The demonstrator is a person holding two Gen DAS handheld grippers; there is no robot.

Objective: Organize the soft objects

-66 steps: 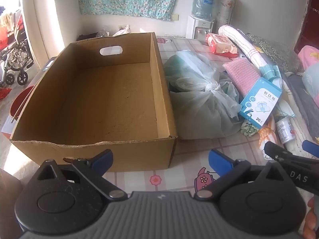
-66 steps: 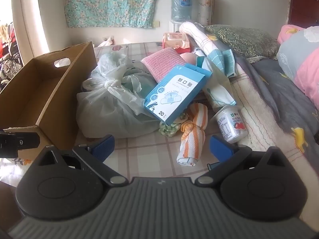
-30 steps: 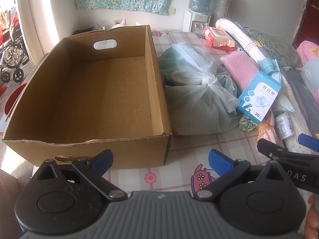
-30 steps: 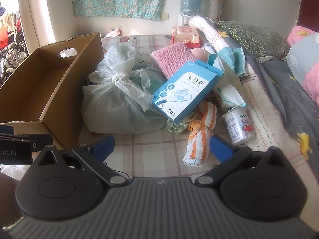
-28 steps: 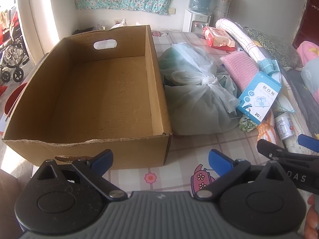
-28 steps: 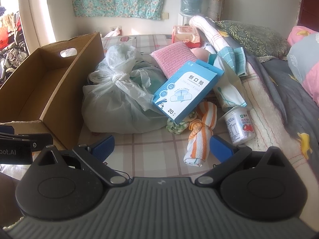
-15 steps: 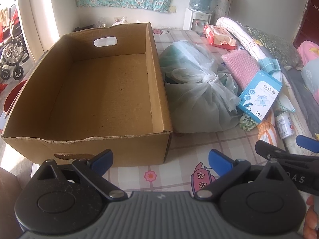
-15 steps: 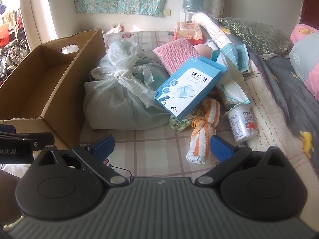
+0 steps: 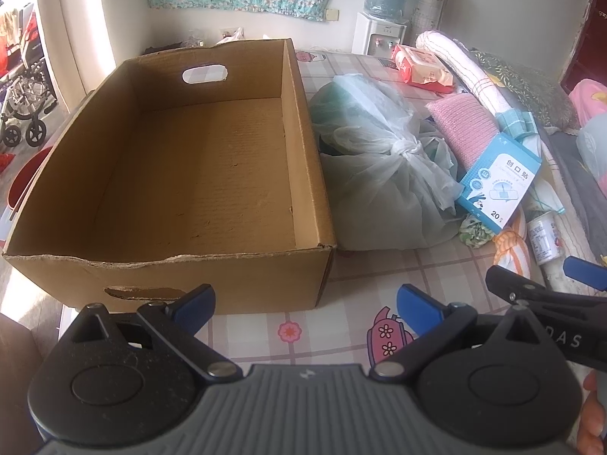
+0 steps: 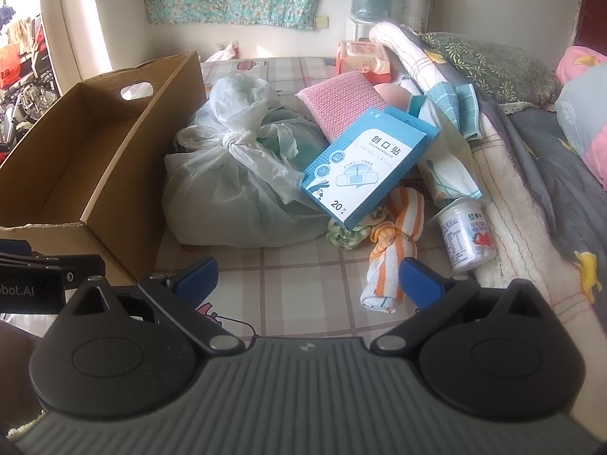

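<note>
With both the left tongs (image 9: 305, 303) and right tongs (image 10: 309, 276) spread apart and empty, the knotted orange-and-white striped cloth (image 10: 394, 250), lying on the table at the right tongs' one o'clock, looks light and floppy, best pinched at its knot.

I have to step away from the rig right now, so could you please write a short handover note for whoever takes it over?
Left gripper: open, empty, low in front of the cardboard box.
Right gripper: open, empty, facing the pile, near the orange striped cloth.
Box: nothing visible inside.
Beside the box, on the bed: tied plastic bag, pink knitted cloth, blue plaster box leaning on the bag, small can.
Done: nothing packed.
Left: move the soft things into the box, probably the striped cloth first.
</note>
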